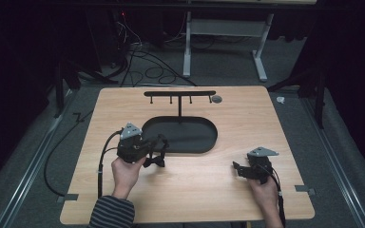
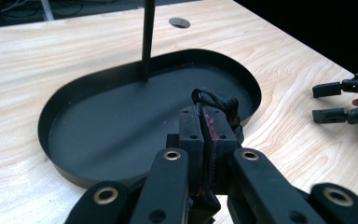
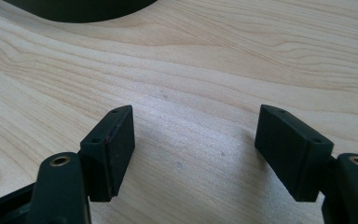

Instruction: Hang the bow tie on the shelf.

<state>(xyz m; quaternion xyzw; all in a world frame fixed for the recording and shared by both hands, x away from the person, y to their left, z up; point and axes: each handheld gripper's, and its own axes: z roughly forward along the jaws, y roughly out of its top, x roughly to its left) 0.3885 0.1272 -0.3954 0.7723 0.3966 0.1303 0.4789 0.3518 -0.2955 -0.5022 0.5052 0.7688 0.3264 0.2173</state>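
nearest the person, the right tool [image 1: 238, 169] rests low over the bare wooden surface [image 1: 195, 180], its jaws spread wide with nothing between them. a little farther, the left tool [image 2: 208, 140] is clenched on a thin black strap [image 2: 216, 101], held just over the near rim of the oval black tray [image 1: 204, 142]. from the tray rises a thin post carrying a hook rail [image 1: 179, 93].

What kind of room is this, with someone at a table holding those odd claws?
Probably a lab or recording studio rather than a home or shop. A bare wooden table stands in a dark, curtained space, loose cables sprawl over the grey floor behind it, and each hand holds a cabled claw beside a black tray.
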